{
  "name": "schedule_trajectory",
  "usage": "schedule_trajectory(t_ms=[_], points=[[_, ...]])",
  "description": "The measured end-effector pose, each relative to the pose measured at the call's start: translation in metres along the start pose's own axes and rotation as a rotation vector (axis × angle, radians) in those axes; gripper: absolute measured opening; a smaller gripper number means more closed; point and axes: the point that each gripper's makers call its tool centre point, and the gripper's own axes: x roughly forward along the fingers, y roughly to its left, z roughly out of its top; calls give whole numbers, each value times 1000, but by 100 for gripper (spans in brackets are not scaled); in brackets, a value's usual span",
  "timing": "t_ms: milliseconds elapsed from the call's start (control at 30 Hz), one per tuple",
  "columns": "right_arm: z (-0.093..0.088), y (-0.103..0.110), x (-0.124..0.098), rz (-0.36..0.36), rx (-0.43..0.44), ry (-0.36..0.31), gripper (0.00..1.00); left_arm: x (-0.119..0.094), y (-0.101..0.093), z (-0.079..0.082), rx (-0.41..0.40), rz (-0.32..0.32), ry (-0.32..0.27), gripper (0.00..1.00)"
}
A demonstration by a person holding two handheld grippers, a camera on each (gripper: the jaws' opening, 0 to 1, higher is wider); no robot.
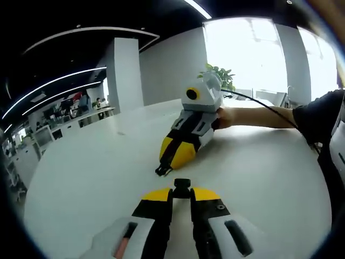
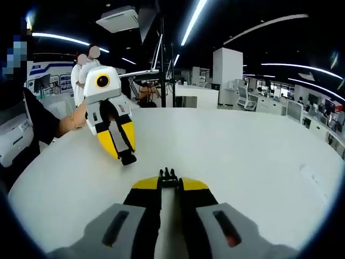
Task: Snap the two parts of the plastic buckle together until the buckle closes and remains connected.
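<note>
Grippers faced each other over the white table [image 1: 81,178]: left gripper [image 1: 181,190] clamped a buckle half [image 1: 181,187] at lower centre, right gripper [image 2: 169,179] pinched the pronged half [image 2: 168,176]

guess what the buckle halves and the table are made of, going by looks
Buckle half in the left gripper: likely black moulded plastic, matte and dull. Pronged half in the right gripper: same look, with thin rigid prongs. Table: smooth white top with faint sheen, perhaps laminate; can't confirm.
</note>
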Motion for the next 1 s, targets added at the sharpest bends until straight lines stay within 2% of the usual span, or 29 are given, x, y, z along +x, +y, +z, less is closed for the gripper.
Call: schedule_trajectory(t_ms=[200,433,700,1000], points=[[-11,4,-36,-61,8,-5,12,4,0,1,-2,2,-10,13],[-24,9,-74,-125,26,-5,12,7,-5,12,13,-8,-58,13],[-28,10,-104,-176,26,-4,12,7,-3,22,6,5,-105,12],[-32,13,-129,-213,25,0,12,15,-9,25,20,-4,-83,12]])
